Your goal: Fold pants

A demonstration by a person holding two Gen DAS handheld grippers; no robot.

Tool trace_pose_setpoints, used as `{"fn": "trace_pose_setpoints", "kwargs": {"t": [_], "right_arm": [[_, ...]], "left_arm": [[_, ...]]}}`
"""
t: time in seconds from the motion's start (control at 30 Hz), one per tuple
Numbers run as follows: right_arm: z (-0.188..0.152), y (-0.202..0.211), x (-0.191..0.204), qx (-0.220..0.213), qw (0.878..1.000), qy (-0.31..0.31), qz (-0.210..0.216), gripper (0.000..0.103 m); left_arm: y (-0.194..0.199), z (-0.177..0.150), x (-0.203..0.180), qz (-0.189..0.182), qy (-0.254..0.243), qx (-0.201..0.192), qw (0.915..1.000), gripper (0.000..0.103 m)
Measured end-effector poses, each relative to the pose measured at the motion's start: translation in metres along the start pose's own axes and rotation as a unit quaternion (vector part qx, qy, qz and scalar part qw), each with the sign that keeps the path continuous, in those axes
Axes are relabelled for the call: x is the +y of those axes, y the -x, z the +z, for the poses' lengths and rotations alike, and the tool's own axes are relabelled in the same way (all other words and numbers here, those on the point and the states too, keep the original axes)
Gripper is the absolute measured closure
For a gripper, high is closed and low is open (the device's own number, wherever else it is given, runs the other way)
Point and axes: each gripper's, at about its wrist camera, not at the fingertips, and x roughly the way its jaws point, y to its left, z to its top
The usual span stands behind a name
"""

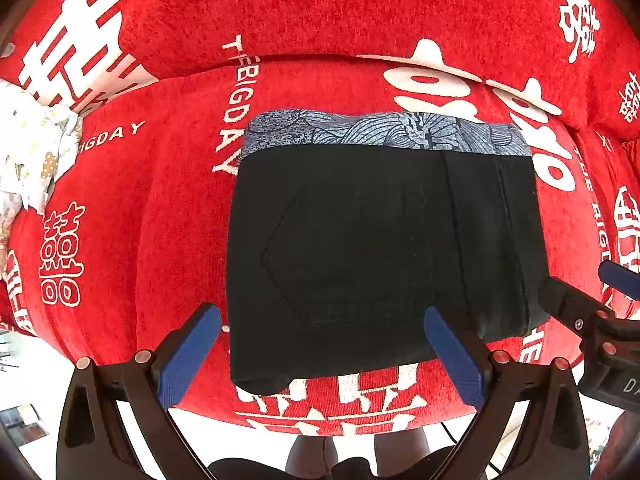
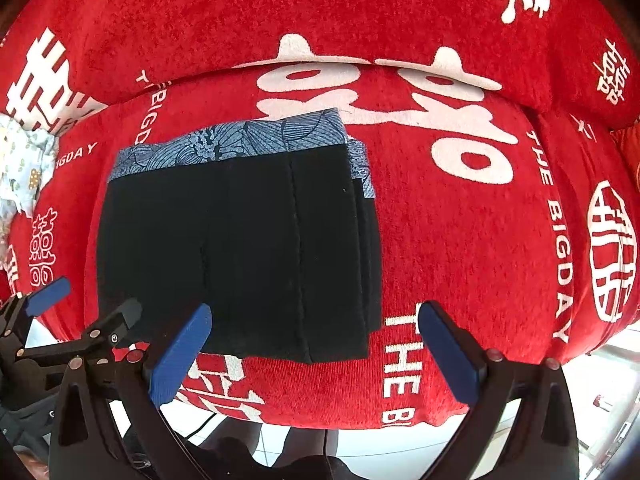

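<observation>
1. The black pants lie folded into a compact, roughly rectangular stack on the seat of a red sofa cover printed with white characters and the words "THE BIG DAY".
2. A blue-grey patterned band, printed with leaf-like lines, shows along the far edge of the stack; it looks like the inner waistband lining, though the view does not settle that.
3. A pointed back pocket outline faces up on the top layer in the left wrist view.
4. In the right wrist view the stack's right side shows several layered edges, with a stitched seam running front to back across the top.
5. The left gripper hovers at the near edge of the pants, its jaws spread wide with blue pads on either side of the stack's near-left corner, pinching nothing.
6. The right gripper sits at the near-right corner of the stack, its jaws also spread apart and empty.
7. Each gripper shows at the edge of the other's view, just beside it.
8. A pale, small-patterned cloth lies bunched at the left end of the sofa seat, well apart from the pants.
9. No container is in view.
</observation>
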Motion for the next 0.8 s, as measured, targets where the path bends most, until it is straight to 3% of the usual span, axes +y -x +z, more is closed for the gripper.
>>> {"fn": "trace_pose_setpoints", "kwargs": {"t": [0.8], "right_arm": [[-0.0003,-0.0096,-0.0013,0.01,1.0,0.007,-0.003,0.0]], "left_arm": [[-0.0051,0.0001,-0.006,0.023,-0.005,-0.003,0.9997,0.001]]}}
